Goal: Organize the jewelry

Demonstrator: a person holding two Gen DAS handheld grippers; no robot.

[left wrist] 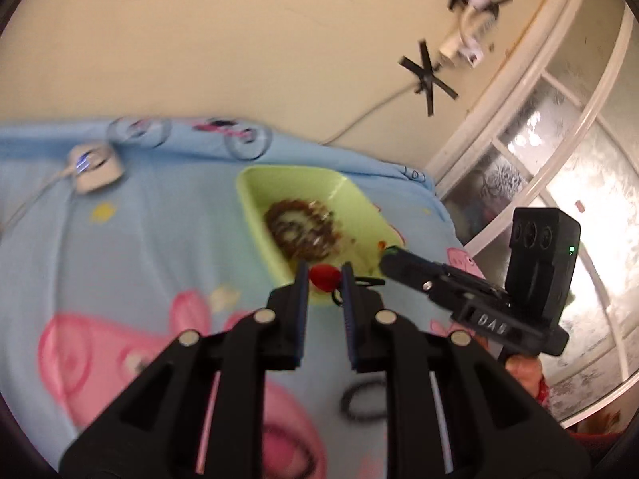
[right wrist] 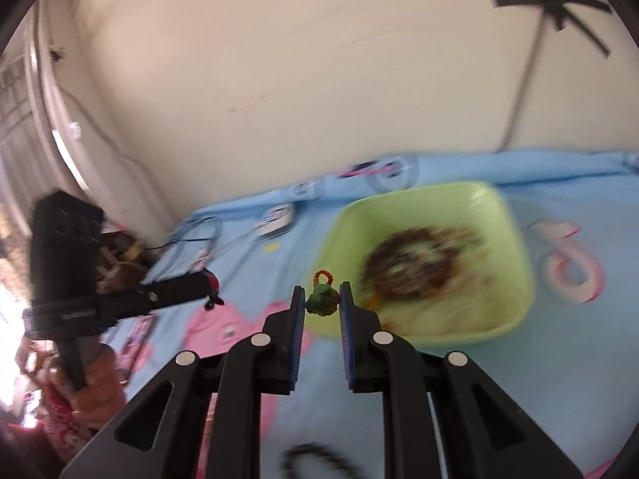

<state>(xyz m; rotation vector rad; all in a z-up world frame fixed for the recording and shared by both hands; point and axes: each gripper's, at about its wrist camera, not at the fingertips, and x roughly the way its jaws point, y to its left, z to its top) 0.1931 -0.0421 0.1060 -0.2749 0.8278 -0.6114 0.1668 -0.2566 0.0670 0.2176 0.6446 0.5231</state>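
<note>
My left gripper (left wrist: 324, 270) is shut on a small red ornament (left wrist: 322, 278) with a black loop hanging from it, held above the near corner of a light green tray (left wrist: 255, 191). A coil of brown beads (left wrist: 299, 231) lies in the tray. My right gripper (right wrist: 322, 293) is shut on a green charm (right wrist: 322, 300) with an orange bead ring on top, just left of the tray (right wrist: 515, 239) and its brown beads (right wrist: 411, 267). Each gripper shows in the other's view: the right gripper (left wrist: 389, 254) and the left gripper (right wrist: 211, 285), both hand-held.
A blue cartoon-print blanket (left wrist: 120, 239) covers the surface. A black ring (left wrist: 361, 399) lies on it near me, also low in the right wrist view (right wrist: 315, 459). A white device with a cable (left wrist: 94, 167) sits at the far left. A frosted window (left wrist: 559, 159) stands right.
</note>
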